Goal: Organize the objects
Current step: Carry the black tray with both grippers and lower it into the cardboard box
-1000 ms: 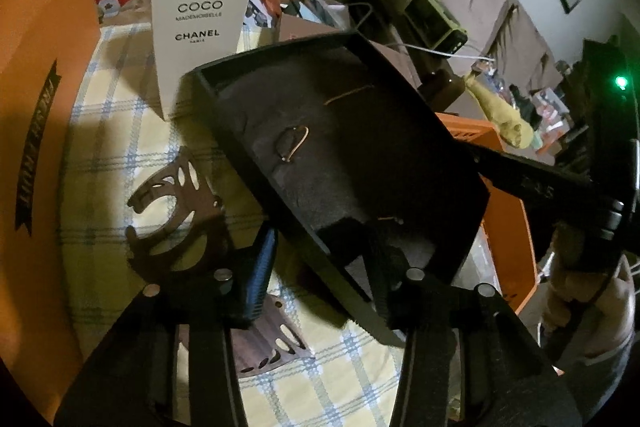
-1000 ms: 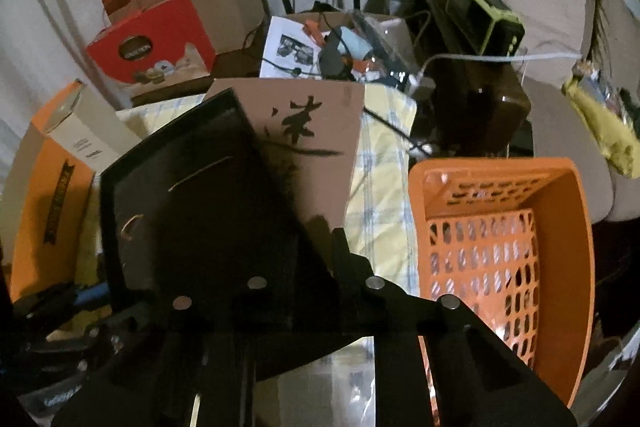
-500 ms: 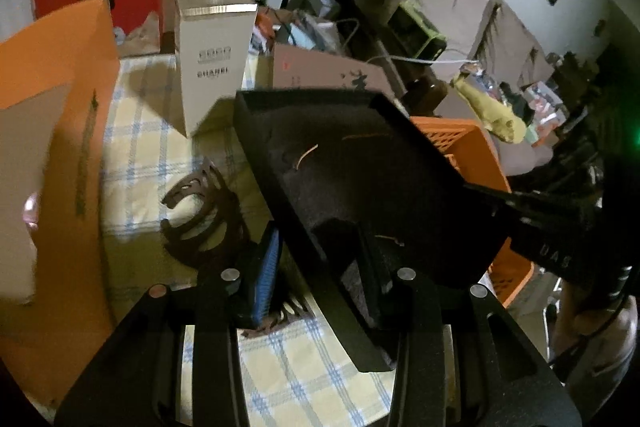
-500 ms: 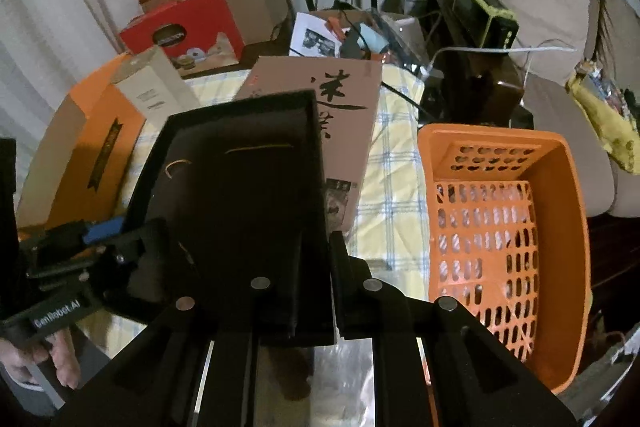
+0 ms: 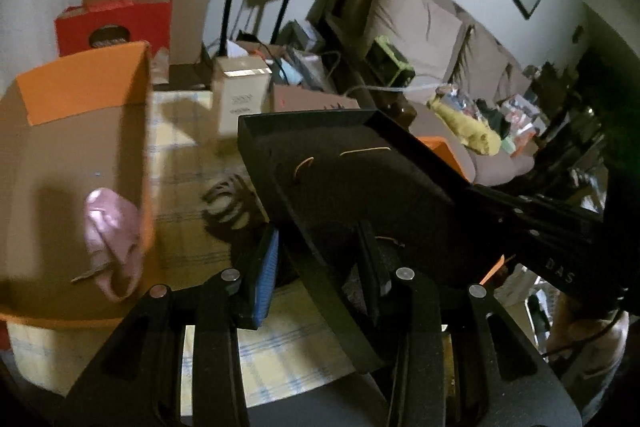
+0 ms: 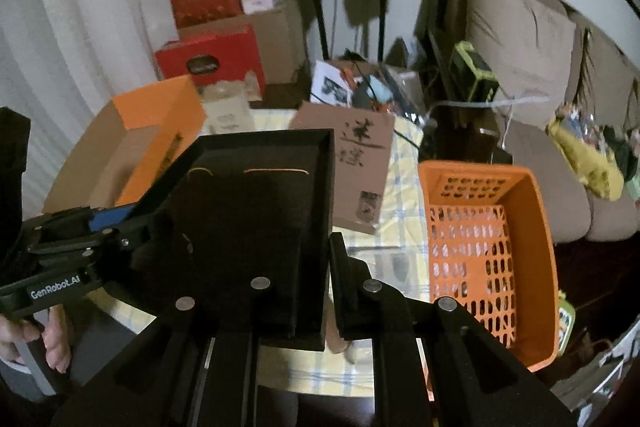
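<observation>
A black flocked tray [image 5: 352, 187] with thin gold pieces inside is held in the air above the checked tablecloth [image 5: 184, 163]. My left gripper [image 5: 316, 267] is shut on its left wall. My right gripper [image 6: 316, 267] is shut on its right wall; the tray fills the middle of the right wrist view [image 6: 260, 211]. The left gripper also shows in the right wrist view [image 6: 100, 231], and the right gripper in the left wrist view [image 5: 552, 239].
An open orange box [image 5: 76, 163] holding a pink cloth [image 5: 112, 239] stands left. A white perfume box [image 5: 240, 95], a flat brown box [image 6: 356, 163], brown cut-out pieces [image 5: 228, 207] and an orange basket [image 6: 488, 251] are on the table. A sofa [image 6: 520, 39] is behind.
Both grippers have lifted the tray higher and levelled it. The views have drawn back from the table, and the orange box's inside with the pink cloth has come into sight.
</observation>
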A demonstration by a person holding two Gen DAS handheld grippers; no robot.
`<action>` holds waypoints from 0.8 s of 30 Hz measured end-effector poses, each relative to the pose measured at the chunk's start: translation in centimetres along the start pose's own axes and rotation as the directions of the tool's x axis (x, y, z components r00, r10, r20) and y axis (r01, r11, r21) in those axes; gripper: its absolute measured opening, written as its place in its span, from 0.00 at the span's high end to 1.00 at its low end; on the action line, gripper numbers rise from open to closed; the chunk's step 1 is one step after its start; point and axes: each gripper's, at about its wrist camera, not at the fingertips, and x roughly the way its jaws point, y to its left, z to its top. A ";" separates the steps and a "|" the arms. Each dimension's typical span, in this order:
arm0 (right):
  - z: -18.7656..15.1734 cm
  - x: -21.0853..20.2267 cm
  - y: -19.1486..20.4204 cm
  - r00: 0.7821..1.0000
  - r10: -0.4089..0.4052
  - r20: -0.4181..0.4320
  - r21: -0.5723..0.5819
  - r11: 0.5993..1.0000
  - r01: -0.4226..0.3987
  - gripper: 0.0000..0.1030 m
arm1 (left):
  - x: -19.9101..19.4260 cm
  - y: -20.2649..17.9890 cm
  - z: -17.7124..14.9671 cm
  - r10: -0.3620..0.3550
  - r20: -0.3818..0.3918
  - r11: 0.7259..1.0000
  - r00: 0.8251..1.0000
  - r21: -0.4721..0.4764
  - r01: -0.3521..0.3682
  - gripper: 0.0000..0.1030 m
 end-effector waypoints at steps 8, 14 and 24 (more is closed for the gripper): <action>1.7 -2.2 5.5 0.997 0.026 0.078 -0.067 0.998 -0.020 0.88 | -5.5 3.1 0.9 0.035 0.090 0.999 0.995 -0.031 -0.033 0.68; 4.2 -1.2 10.4 0.991 0.083 0.109 -0.104 0.992 -0.071 0.88 | -8.5 7.8 2.7 0.124 0.138 0.990 0.983 -0.083 -0.113 0.68; 8.8 4.7 18.3 0.977 0.196 0.080 -0.133 0.974 -0.185 0.88 | -9.3 18.0 5.0 0.226 0.115 0.959 0.967 -0.200 -0.200 0.68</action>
